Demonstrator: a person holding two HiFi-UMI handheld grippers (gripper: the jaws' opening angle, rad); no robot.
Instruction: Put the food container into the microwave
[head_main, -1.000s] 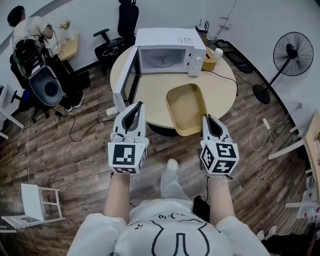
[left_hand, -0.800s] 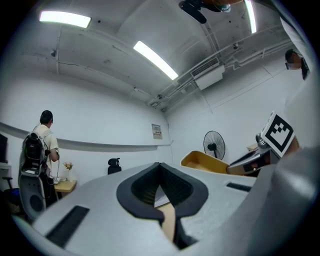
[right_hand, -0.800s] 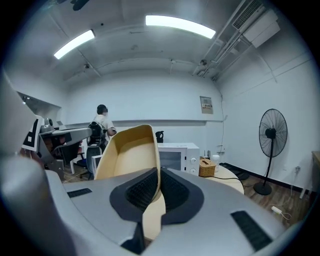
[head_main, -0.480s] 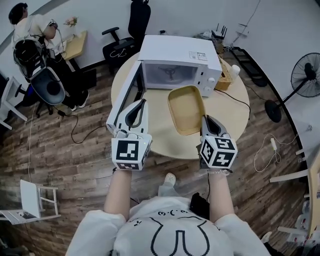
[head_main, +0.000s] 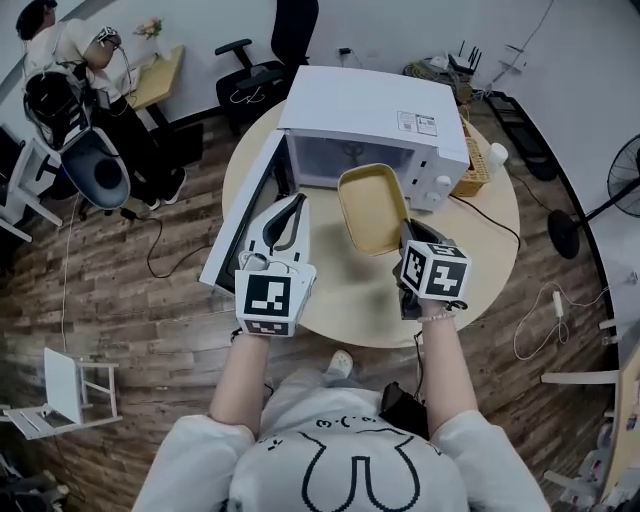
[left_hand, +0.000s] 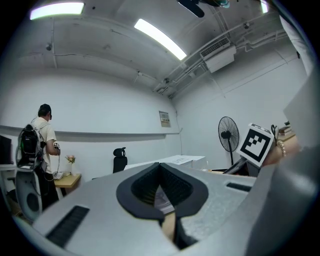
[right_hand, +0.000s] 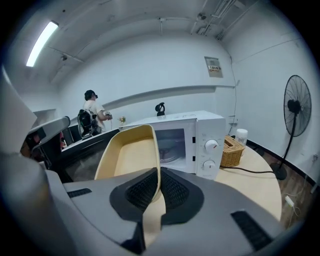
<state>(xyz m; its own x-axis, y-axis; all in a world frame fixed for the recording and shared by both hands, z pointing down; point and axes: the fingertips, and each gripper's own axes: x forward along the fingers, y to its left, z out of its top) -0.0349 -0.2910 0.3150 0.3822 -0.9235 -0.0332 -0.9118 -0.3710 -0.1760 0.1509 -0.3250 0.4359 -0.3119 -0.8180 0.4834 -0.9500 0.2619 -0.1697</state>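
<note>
A: So, where is the food container (head_main: 372, 208) relative to the microwave (head_main: 372, 105)?

B: Right in front of its open cavity, long axis pointing in. It is a shallow beige tray, empty, and its far end is at the microwave's front. I cannot tell whether it has crossed the threshold.

A: What holds it?

B: The right gripper (head_main: 407, 232). Its jaws are pinched onto the near rim, one pad inside the wall and one outside, as the right gripper view shows.

A: And the other one?

B: The left gripper (head_main: 297, 203) hovers left of the container, in front of the microwave's door (head_main: 243, 228). Its jaws meet at the tips with nothing between them.

A: The door?

B: Swung fully open toward the microwave's left side.

A: Anything else near the microwave?

B: It stands on a round wooden table (head_main: 485, 225). A wicker basket (head_main: 474, 172) sits at its right side beside the dials, a small white bottle (head_main: 494, 154) just past that, and a black cable (head_main: 492, 218) trails across the tabletop. Behind the microwave stands an office chair (head_main: 262, 62), and far off its left a person (head_main: 62, 45) is at a desk.
</note>
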